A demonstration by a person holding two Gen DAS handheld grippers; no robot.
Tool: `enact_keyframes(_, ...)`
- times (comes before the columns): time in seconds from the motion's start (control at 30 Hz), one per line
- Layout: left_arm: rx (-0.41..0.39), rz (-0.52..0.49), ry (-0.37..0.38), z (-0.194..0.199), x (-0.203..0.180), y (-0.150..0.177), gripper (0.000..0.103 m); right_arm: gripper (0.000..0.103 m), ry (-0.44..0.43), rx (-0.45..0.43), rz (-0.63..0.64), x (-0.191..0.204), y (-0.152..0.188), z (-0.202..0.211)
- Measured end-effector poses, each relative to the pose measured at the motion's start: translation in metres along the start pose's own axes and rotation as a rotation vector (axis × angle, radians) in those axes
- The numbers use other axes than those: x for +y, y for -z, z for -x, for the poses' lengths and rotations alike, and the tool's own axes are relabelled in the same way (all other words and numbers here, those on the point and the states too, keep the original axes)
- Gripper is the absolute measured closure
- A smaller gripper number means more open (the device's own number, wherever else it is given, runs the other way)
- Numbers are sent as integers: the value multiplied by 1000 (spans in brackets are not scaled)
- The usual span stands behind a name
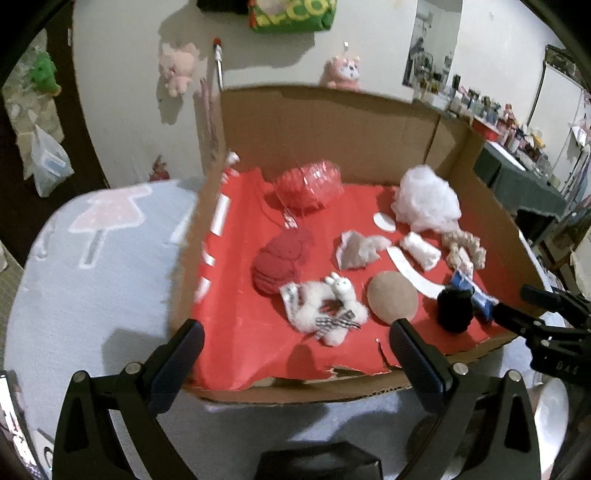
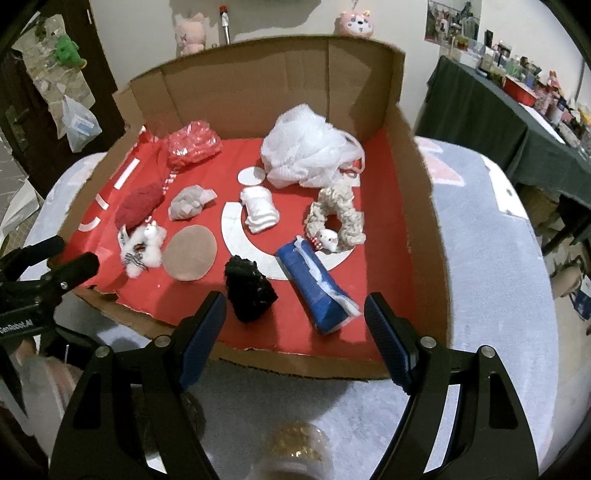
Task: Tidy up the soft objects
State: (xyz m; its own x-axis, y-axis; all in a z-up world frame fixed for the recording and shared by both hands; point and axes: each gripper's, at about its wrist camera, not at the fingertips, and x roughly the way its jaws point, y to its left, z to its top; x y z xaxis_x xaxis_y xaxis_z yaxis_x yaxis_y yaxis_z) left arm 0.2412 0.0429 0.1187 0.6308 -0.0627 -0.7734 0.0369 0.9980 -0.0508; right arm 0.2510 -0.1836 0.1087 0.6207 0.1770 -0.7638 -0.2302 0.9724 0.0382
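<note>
Right claw (image 2: 295,332) released and empty; black soft object (image 2: 249,291) lies just ahead, nearer it than released left claw (image 1: 295,350)

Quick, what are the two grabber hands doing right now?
Left gripper: open, holding nothing.
Right gripper: open, holding nothing.

White lettering on the body of the left gripper (image 2: 75,267), at the left edge of the right wrist view, reads "enRobot.AI", its start cut off by the picture edge. In the left wrist view, the right gripper (image 1: 517,302) bears faint letters that look like "DAG". The green bag (image 1: 291,14) on the wall shows large yellow letters, partly cut off and too unclear to read.
</note>
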Motion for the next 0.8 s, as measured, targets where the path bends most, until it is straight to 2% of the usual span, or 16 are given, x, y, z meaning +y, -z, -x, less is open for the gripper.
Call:
enact_keyframes(0.17,-100,5,-12,38,4,4,0,26,1,-66,-1,0,0,29)
enact_keyframes(0.37,-242,-33,-14,90,-9,27,0,25,-1,-185,26,9,14,81)
enact_keyframes(0.47,-290,-49,5,111,-18,46,0,17,-23,-252,37,15,33,109)
enact_keyframes(0.57,-344,-60,4,126,-25,71,0,16,-33,-301,57,23,56,127)
enact_keyframes(0.7,-383,-39,25,136,-30,100,0,10,-30,-358,84,31,88,140)
enact_keyframes(0.8,-395,-30,24,136,-32,117,0,9,-18,-395,83,35,110,141)
